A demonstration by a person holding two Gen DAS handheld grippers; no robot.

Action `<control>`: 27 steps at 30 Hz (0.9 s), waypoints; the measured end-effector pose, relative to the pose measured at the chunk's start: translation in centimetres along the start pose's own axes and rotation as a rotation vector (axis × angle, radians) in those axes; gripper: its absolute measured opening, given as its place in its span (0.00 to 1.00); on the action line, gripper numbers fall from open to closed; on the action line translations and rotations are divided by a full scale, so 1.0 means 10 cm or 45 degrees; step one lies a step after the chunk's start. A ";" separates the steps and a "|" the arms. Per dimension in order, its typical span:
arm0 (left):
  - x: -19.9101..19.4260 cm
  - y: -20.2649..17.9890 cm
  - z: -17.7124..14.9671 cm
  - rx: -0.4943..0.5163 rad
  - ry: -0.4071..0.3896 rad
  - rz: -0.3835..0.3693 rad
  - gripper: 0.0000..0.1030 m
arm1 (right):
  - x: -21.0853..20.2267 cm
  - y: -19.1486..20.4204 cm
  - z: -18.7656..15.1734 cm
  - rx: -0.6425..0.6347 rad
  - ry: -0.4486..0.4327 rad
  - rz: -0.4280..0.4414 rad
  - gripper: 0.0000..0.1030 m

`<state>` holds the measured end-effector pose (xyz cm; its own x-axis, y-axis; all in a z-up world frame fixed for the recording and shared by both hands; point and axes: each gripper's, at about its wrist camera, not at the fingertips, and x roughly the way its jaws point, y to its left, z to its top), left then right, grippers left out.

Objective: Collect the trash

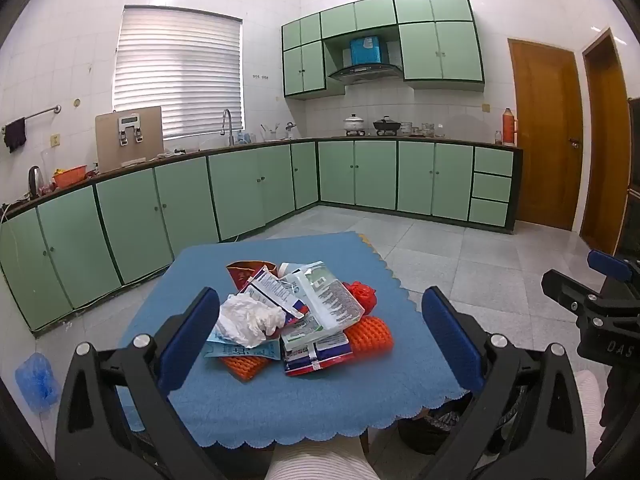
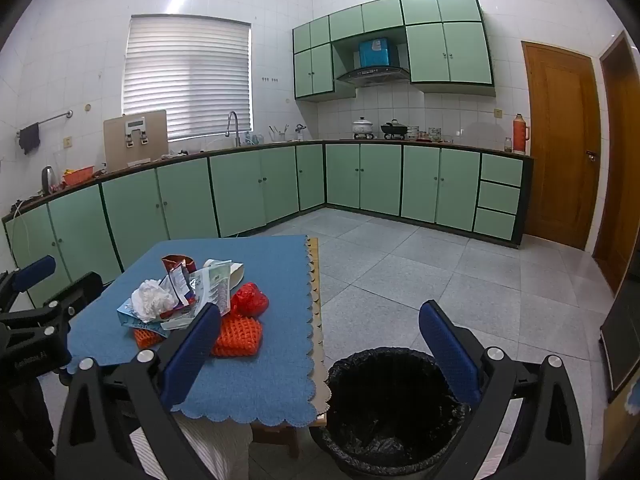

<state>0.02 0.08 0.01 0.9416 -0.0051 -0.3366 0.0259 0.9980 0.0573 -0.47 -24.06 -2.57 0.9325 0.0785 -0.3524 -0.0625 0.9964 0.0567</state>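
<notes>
**Trash pile on the blue tabletop, both tools wide open**

From the left wrist: the left tool (image 1: pixel 320 328) is spread wide and holds nothing. The trash pile (image 1: pixel 298 316) sits in the middle of the tabletop (image 1: pixel 248 400), which has a blue cloth with a wavy edge. The pile lies ahead of the tool, between its two blue fingers (image 1: pixel 188 332) but farther out, not touching them. In the pile are a crumpled white tissue (image 1: pixel 250 320), shiny wrappers (image 1: pixel 328 304) and orange foam netting (image 1: pixel 370 334). There is bare cloth all around the pile. Past the far edge of the tabletop the floor (image 1: pixel 460 248) is open up to the green cabinets (image 1: pixel 240 188). The right tool (image 1: pixel 592 304) shows at the right side, off the tabletop.

From the right wrist: the right tool (image 2: pixel 320 340) is also spread wide and empty. It hangs over the right edge of the tabletop (image 2: pixel 276 380). The trash pile (image 2: pixel 192 300) lies to its left, ahead of the left finger (image 2: pixel 192 352). A black-lined bin (image 2: pixel 392 408) stands on the floor just beside the tabletop's right edge, low between the fingers. The floor (image 2: pixel 460 272) to the right is wide and open. The left tool (image 2: pixel 36 304) shows at the left side.
</notes>
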 end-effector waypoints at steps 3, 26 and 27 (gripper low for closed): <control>0.00 0.00 0.00 0.002 -0.001 -0.003 0.95 | 0.01 0.00 0.00 0.002 0.002 0.000 0.94; 0.00 0.00 0.00 0.009 0.001 0.000 0.95 | 0.01 -0.01 0.01 0.013 0.009 0.002 0.94; -0.01 0.00 0.00 0.010 0.001 -0.001 0.95 | 0.01 -0.01 0.01 0.014 0.008 0.003 0.94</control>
<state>-0.04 0.10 0.01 0.9414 -0.0058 -0.3373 0.0292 0.9975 0.0644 -0.32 -24.13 -2.50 0.9301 0.0807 -0.3584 -0.0604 0.9959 0.0674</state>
